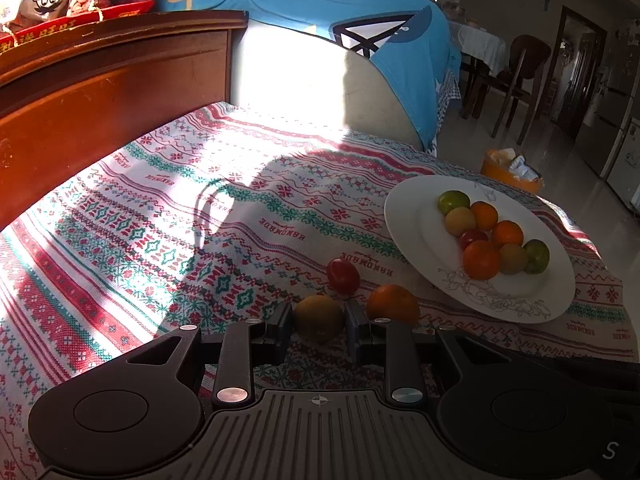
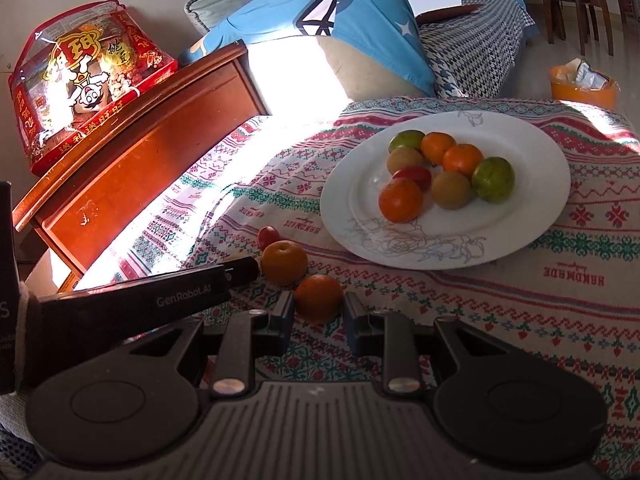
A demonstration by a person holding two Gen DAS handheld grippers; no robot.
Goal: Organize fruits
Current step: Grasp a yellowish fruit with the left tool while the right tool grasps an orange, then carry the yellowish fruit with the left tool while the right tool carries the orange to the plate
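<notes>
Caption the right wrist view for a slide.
Right hand-held gripper brackets an orange mandarin beside a white floral plate of fruit.

The word "HANDMADE" is woven in red into the patterned tablecloth, repeated in several bands and reading upside down from both wrist views (one clear instance lies at the right of the right wrist view, others near the plate). "GenRobot.AI" is printed in pale letters on the side of the black left tongs. The red snack gift bag on the wooden cabinet carries large Chinese characters in gold and yellow; most are too distorted to transcribe. A pale letter "S" sits at the lower right corner of the left wrist view.
</notes>
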